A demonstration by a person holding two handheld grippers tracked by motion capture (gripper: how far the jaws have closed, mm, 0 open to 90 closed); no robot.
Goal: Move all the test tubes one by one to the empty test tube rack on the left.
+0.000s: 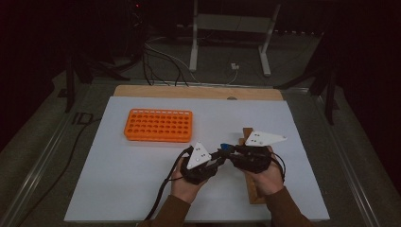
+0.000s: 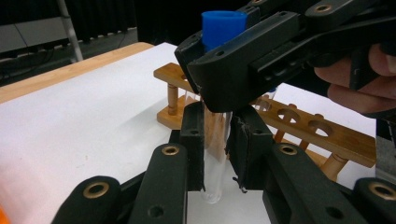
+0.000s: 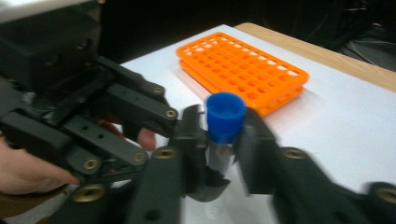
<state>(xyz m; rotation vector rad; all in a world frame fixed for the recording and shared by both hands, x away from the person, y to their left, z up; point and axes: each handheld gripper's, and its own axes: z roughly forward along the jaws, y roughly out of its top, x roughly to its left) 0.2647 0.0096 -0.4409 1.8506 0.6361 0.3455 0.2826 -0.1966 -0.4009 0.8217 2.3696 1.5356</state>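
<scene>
Both the left gripper [image 2: 215, 144] and right gripper [image 3: 218, 140] clamp 1 blue-capped tube [image 2: 219, 70] near the orange rack [image 1: 159, 125]; uneven pulling could crack it

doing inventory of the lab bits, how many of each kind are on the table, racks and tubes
Orange plastic tube rack with many round holes: 1
Wooden tube rack with round holes and peg posts: 1
Clear test tube with blue cap, held between both grippers: 1
Total: 3
</scene>
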